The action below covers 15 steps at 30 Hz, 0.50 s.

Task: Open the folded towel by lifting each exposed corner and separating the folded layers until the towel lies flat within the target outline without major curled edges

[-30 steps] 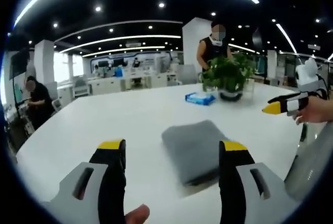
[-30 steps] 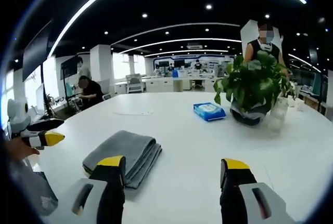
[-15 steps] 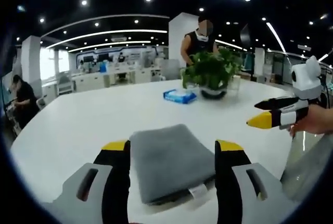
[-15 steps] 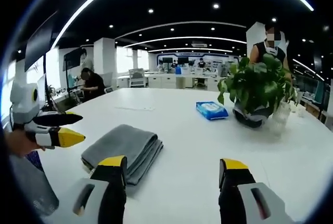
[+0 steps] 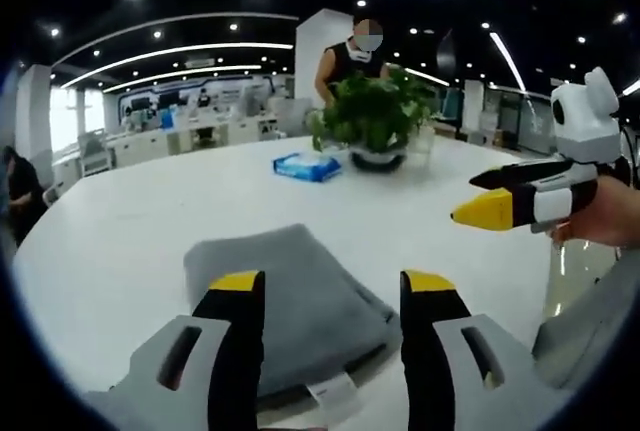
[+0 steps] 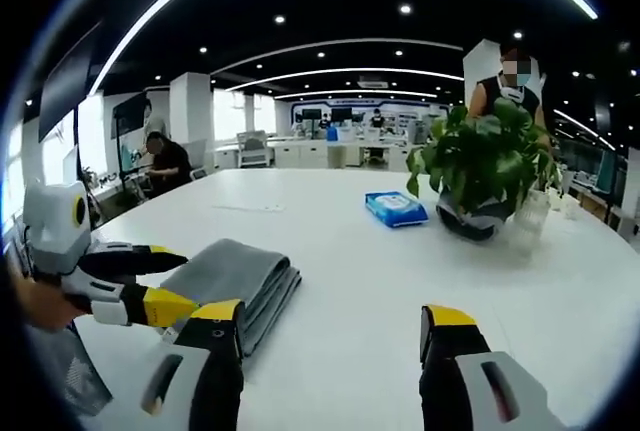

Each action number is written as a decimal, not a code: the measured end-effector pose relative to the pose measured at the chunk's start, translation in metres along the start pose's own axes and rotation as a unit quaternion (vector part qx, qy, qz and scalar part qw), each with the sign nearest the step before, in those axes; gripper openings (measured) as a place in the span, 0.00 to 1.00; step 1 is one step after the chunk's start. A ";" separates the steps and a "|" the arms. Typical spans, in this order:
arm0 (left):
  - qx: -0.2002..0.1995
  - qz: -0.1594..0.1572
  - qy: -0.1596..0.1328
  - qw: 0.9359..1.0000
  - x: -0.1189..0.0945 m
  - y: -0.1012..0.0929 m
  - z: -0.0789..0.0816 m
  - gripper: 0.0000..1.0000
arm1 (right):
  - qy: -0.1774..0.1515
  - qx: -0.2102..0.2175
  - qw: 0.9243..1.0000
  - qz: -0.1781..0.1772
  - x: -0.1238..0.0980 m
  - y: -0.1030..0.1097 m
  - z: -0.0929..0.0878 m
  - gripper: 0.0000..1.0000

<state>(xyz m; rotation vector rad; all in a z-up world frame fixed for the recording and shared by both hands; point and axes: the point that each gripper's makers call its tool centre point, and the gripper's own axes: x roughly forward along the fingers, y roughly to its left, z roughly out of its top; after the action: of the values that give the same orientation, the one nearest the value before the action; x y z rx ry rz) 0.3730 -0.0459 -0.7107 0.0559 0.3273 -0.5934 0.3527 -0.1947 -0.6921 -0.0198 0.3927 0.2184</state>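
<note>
- Left gripper [image 5: 330,296]: jaws parted wide, nothing between the pads yet; hovering low over the near end of the folded towel [image 5: 290,286], which shows between and just beyond the yellow tips.
- Right gripper [image 6: 330,326]: jaws also spread, empty, held over bare white table [image 6: 400,271] with the towel off to its left.
- Towel: grey, still folded in several layers, lying flat on the table. In the left gripper view a small white label [image 5: 330,391] sits at its near edge, close to the jaws.
- In the right gripper view the stacked fold edges face the right gripper, and the towel's long axis runs away from the camera toward the far side of the table.
- Key relation: towel lies straight ahead of and under the left gripper, touching distance by my reading; the right gripper stands beside it, apart. Left is the nearer one for a first corner pick.
- No target outline can be made out on the table.
- Beyond the towel, well apart: blue packet [image 6: 395,208], potted plant [image 6: 485,166].
- Judgement: unfolding not yet begun.
</note>
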 end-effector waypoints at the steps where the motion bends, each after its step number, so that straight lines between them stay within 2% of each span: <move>1: 0.000 -0.004 0.002 1.000 0.002 -0.003 -0.002 0.54 | 0.000 0.003 1.000 0.000 0.000 0.000 0.000 0.71; 5: 0.003 -0.010 0.018 1.000 0.014 -0.009 -0.014 0.53 | 0.004 -0.004 1.000 0.003 0.001 0.003 -0.002 0.71; 9: -0.017 0.001 0.050 0.999 0.023 -0.004 -0.031 0.51 | 0.009 -0.007 1.000 0.005 0.002 0.003 -0.004 0.70; 15: -0.025 0.013 0.070 0.997 0.033 0.002 -0.044 0.55 | 0.016 -0.011 1.000 0.010 0.004 0.006 -0.008 0.70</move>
<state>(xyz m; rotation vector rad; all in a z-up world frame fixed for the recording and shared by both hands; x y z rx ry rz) 0.3871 -0.0561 -0.7633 0.0537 0.4761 -0.5569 0.3525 -0.1889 -0.7005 -0.0416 0.4216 0.2432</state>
